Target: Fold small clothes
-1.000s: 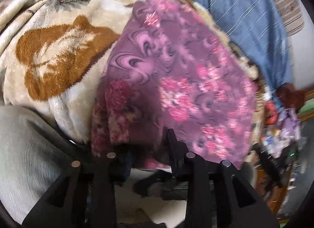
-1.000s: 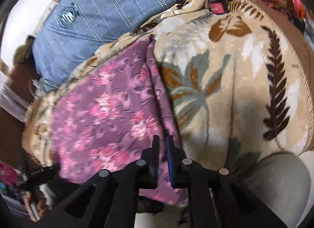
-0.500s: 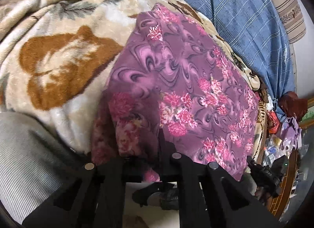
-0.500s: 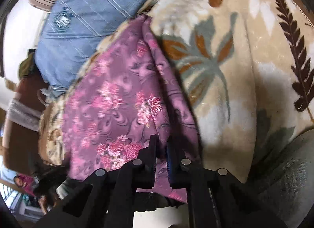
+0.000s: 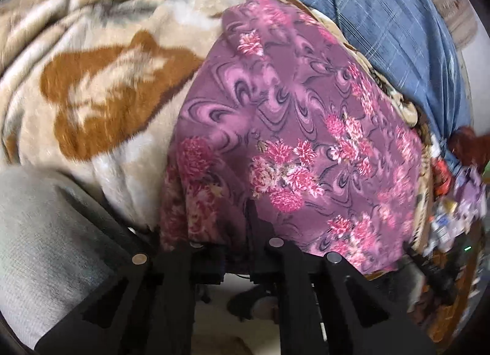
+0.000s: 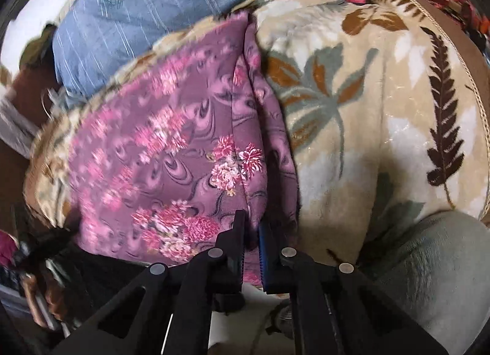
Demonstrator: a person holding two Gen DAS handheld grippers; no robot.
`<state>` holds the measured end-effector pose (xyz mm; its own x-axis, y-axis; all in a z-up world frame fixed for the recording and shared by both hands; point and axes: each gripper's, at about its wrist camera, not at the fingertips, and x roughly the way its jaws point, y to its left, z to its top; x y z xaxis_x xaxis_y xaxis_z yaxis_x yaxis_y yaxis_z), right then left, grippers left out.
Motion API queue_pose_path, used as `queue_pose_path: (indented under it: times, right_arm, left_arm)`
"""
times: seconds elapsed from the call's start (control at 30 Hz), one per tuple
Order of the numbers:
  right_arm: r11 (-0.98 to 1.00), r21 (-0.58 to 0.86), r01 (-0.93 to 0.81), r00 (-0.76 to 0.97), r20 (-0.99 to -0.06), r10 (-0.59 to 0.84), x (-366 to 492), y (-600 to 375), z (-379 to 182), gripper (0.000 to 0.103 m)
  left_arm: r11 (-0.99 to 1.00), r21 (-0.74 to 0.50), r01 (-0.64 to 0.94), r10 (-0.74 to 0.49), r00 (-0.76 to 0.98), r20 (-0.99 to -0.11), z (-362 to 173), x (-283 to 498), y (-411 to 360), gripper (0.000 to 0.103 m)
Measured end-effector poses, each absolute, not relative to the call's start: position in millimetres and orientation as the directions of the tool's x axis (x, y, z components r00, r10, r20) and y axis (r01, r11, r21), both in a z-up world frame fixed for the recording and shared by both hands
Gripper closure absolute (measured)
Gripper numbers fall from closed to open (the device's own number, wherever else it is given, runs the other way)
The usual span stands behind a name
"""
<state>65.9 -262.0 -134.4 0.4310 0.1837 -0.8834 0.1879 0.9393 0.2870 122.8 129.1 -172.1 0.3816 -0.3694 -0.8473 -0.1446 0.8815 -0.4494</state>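
While the purple floral cloth (image 5: 294,128) lies spread on the beige leaf-print blanket (image 5: 101,85), its near edge hangs off the blanket's near side. L gripper (image 5: 237,226) is clamped on that near edge at the cloth's left part, w/ fabric covering the fingertips. R gripper (image 6: 251,232) pinches the folded right edge, jaws nearly together. Blue plaid fabric (image 6: 159,9) lies far.

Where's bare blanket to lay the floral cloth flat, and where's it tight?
Free: cream leaf-print fleece blanket on the right gripper side of the purple floral cloth, out to its brown border. Also the patch beyond the left gripper. Crowded: blue striped fabric behind, clutter off the far edge.
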Motion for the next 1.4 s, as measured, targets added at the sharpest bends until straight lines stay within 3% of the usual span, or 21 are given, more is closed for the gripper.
queue_pose_path:
  times: [0.23, 0.4, 0.5, 0.57, 0.63, 0.87, 0.97, 1.07, 1.13, 1.4]
  right_arm:
    - [0.959, 0.248, 0.135, 0.485, -0.861, 0.154, 48, -252, -96, 0.096]
    - [0.97, 0.174, 0.171, 0.404, -0.91, 0.092, 67, -250, -134, 0.095]
    - [0.959, 0.193, 0.208, 0.367, -0.924, 0.107, 66, -245, -137, 0.088]
    - [0.965, 0.165, 0.203, 0.392, -0.917, 0.074, 60, -240, -124, 0.082]
    - [0.969, 0.147, 0.196, 0.419, -0.907, 0.053, 54, -235, -109, 0.066]
    - [0.983, 0.117, 0.14, 0.498, -0.867, 0.032, 48, -212, -67, 0.061]
    - [0.988, 0.102, 0.116, 0.525, -0.851, 0.026, 48, -199, -53, 0.052]
    - [0.991, 0.088, 0.099, 0.548, -0.836, 0.019, 45, -189, -43, 0.046]
    - [0.993, 0.067, 0.097, 0.541, -0.841, 0.004, 45, -184, -42, 0.042]
    - [0.977, 0.097, 0.19, 0.474, -0.881, -0.005, 35, -213, -69, 0.042]
  left_arm:
    - [0.912, -0.399, -0.092, -0.319, 0.452, -0.833, -139, 108, 126, 0.096]
    - [0.933, -0.347, -0.094, -0.301, 0.323, -0.897, -178, 124, 114, 0.095]
    - [0.932, -0.354, -0.076, -0.305, 0.362, -0.881, -164, 118, 117, 0.09]
    - [0.948, -0.317, -0.037, -0.276, 0.408, -0.871, -151, 111, 118, 0.074]
    - [0.944, -0.33, -0.026, -0.289, 0.423, -0.859, -145, 107, 122, 0.073]
    - [0.924, -0.381, -0.02, -0.326, 0.478, -0.816, -124, 99, 129, 0.064]
    - [0.928, -0.373, -0.005, -0.322, 0.496, -0.807, -116, 94, 127, 0.062]
    - [0.937, -0.349, 0.006, -0.302, 0.513, -0.803, -114, 88, 121, 0.049]
    - [0.941, -0.339, 0.009, -0.297, 0.505, -0.811, -119, 86, 117, 0.049]
    - [0.928, -0.369, -0.042, -0.309, 0.466, -0.829, -134, 73, 128, 0.049]
